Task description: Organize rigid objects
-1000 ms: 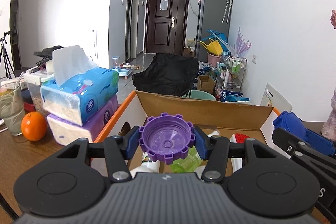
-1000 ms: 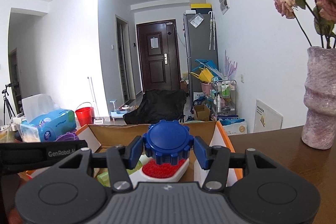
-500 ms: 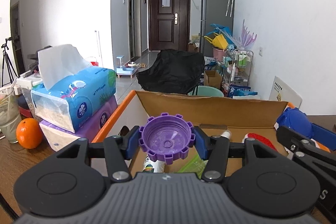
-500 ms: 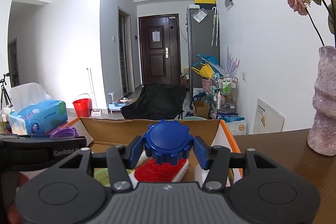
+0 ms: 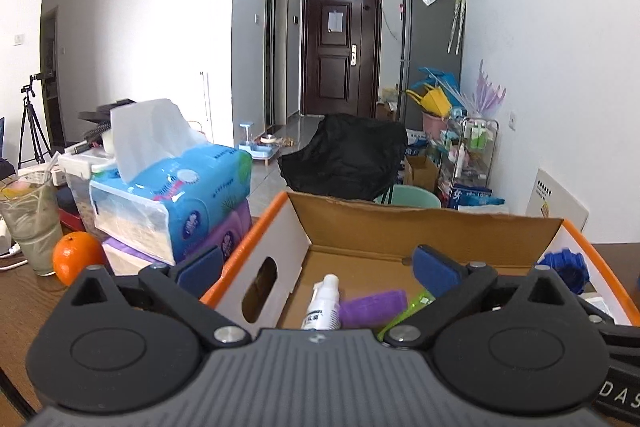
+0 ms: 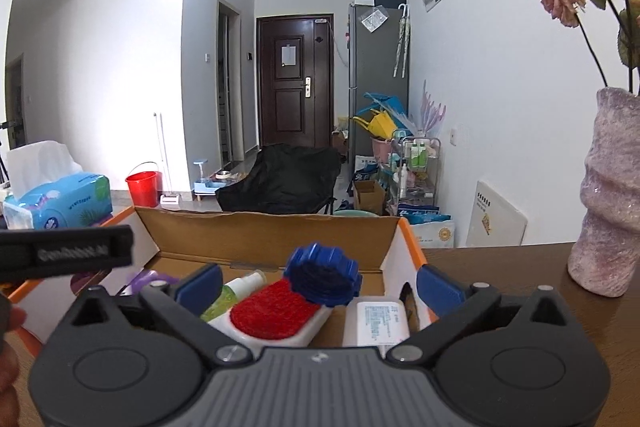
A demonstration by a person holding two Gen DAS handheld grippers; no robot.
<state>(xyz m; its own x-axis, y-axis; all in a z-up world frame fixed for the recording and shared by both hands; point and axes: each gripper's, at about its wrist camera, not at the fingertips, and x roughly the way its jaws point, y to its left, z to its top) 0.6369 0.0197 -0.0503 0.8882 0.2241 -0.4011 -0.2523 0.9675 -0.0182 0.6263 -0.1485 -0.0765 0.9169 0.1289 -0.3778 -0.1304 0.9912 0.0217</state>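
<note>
My left gripper (image 5: 318,269) hangs over the cardboard box (image 5: 400,223) and its jaws are opening, with nothing between them. The purple cap (image 5: 372,307) shows blurred low in the box, beside a white bottle (image 5: 324,301). My right gripper (image 6: 320,285) is also opening over the box (image 6: 264,239). The blue cap (image 6: 324,279) sits tilted between its pads, free of both, on or just above a red-topped brush (image 6: 272,311). In the left wrist view the blue cap (image 5: 564,265) shows at the box's right side.
Stacked tissue packs (image 5: 168,195), an orange (image 5: 76,257) and a glass of drink (image 5: 32,223) stand left of the box. A pink vase (image 6: 608,219) with flowers stands on the wooden table (image 6: 500,267) to the right. A green spray bottle (image 6: 232,293) and a white container (image 6: 378,319) lie in the box.
Both grippers have gone from shut on a cap to wide open. The purple cap dropped from the left jaws into the box. The blue cap came loose from the right pads and tipped.
</note>
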